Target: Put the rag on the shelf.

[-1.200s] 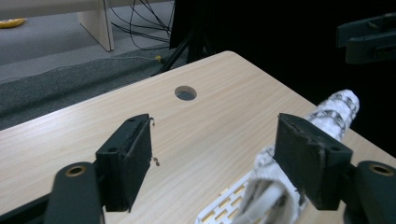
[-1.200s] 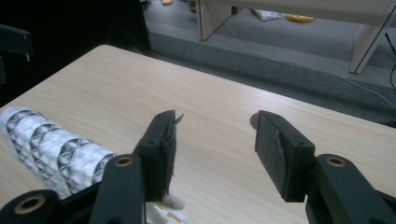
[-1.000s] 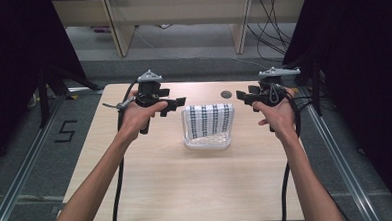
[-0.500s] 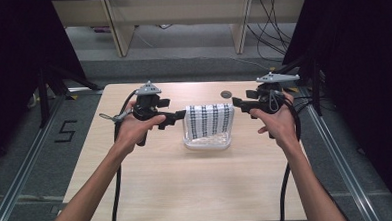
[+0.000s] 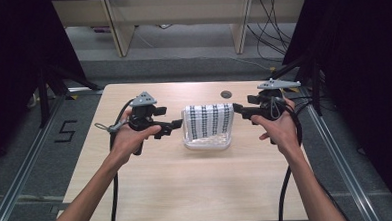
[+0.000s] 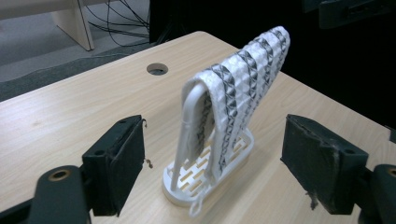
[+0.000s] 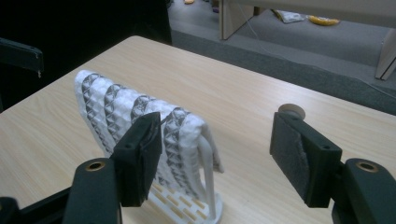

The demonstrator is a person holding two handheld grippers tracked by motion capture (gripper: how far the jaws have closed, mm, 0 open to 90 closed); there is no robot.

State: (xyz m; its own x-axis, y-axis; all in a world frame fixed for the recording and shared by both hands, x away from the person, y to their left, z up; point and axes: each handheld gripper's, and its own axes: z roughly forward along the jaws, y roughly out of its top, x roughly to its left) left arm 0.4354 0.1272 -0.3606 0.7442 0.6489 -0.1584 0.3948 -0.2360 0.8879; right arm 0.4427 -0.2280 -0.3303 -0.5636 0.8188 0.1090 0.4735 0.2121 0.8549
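I am working at a pale wooden table (image 5: 187, 186) set in a dim room, with grey floor, table legs and loose cables beyond its far edge and a round cable hole (image 5: 226, 94) near that edge. My left gripper (image 5: 177, 126) points right at the left end of the rack and its jaws stand wide apart with nothing between the pads; in the left gripper view the towel and rack sit ahead in the gap, not touched. My right gripper (image 5: 236, 108) points left at the rack's right end; its jaws have just been opening and stand apart, and in the right gripper view the towel's end lies past the left pad, with no pad pressing on it as far as I can tell. The patterned towel (image 5: 209, 121), white with dark diamond bands, hangs folded over the white rack (image 5: 208, 142), which stands upright in the middle of the table on its slotted base. I judge the work barely begun: both tools have come in level on either side, the towel is still draped and untouched, and gripping its ends and lifting it off is all left to do. Both forearms reach in from the near edge, wrists level, hands wrapped round the handles, cables trailing back toward me.
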